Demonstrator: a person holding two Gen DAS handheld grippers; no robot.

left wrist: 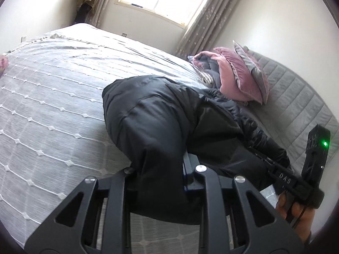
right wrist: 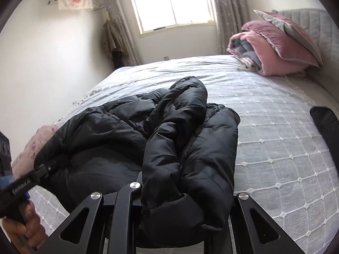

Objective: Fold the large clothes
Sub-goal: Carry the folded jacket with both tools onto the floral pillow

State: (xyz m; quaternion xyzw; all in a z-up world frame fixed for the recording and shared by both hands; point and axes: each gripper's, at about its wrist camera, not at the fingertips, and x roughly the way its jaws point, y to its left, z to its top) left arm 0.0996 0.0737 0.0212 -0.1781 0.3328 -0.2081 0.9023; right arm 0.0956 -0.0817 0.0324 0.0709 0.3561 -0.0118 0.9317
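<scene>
A black puffer jacket (left wrist: pixel 148 116) lies bunched on the bed, part of it lifted and draped over my fingers. In the right wrist view my left gripper (right wrist: pixel 54 164) is clamped on the jacket's (right wrist: pixel 127 127) left edge, with a hand (right wrist: pixel 27 218) on its handle. In the left wrist view my right gripper (left wrist: pixel 259 156) bites into the jacket's right side. Each gripper's own view has padded fabric covering its tips; only one finger (left wrist: pixel 188 169) and one finger (right wrist: pixel 138 177) show beside the fold.
The bed (right wrist: pixel 275 148) wears a pale quilted cover. A folded pink duvet (right wrist: pixel 264 50) and pillows (right wrist: pixel 292 27) lean on the grey headboard (left wrist: pixel 296 93). A pink floral item (right wrist: pixel 36 146) lies at the bed's edge. A window (right wrist: pixel 171 2) and curtains stand behind.
</scene>
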